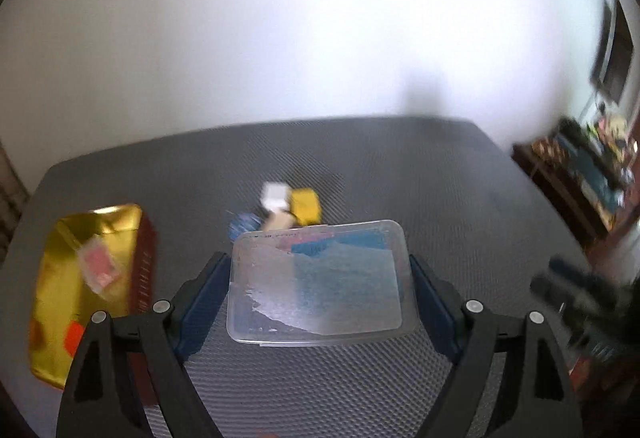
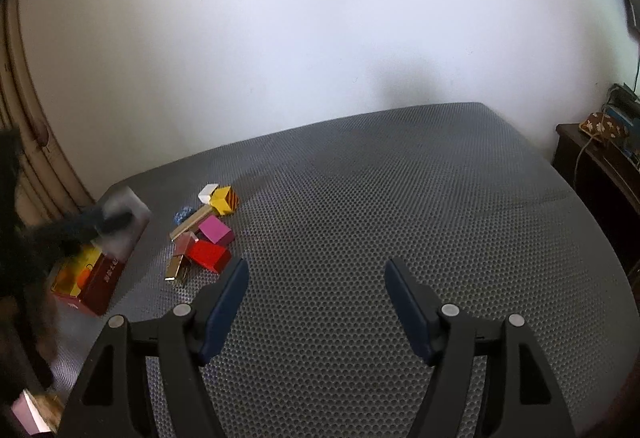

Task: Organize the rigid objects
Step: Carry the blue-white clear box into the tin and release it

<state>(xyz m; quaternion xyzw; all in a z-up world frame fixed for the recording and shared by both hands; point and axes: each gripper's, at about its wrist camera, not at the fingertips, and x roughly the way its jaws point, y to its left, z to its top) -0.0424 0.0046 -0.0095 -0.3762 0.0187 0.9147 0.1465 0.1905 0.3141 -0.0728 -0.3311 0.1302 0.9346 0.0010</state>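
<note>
Left wrist view shows the left gripper (image 1: 320,286) pinching a clear plastic lid (image 1: 318,284) by its two short edges, one blue pad (image 1: 204,302) against each side, the lid lying flat between the jaws above the grey dotted mat (image 1: 460,197). Through and beyond the lid, ahead of the jaws, a blurred cluster appears: a white block (image 1: 275,194), a yellow block (image 1: 306,206) and a small blue piece (image 1: 243,225). Off to the left of the jaws sits a red box with gold lining (image 1: 88,278), open at the top, with a pinkish packet (image 1: 99,269) inside (the motion blur hides what it is). Right wrist view gives what the other cannot: the whole pile in sharp focus, ahead and to the left of its jaws, with the white block (image 2: 208,192) touching the yellow block (image 2: 226,200), a magenta block (image 2: 216,230), a red block (image 2: 209,256), a long tan stick (image 2: 191,222) and a small metallic piece (image 2: 176,270) nearest the left jaw. The right gripper (image 2: 316,290) holds nothing, its jaws spread wide over bare mat (image 2: 400,197). Far left of them the lid (image 2: 122,222) shows as a smear above the red box (image 2: 94,278). A dark wooden cabinet (image 2: 592,173) stands beyond the mat's right edge.
</note>
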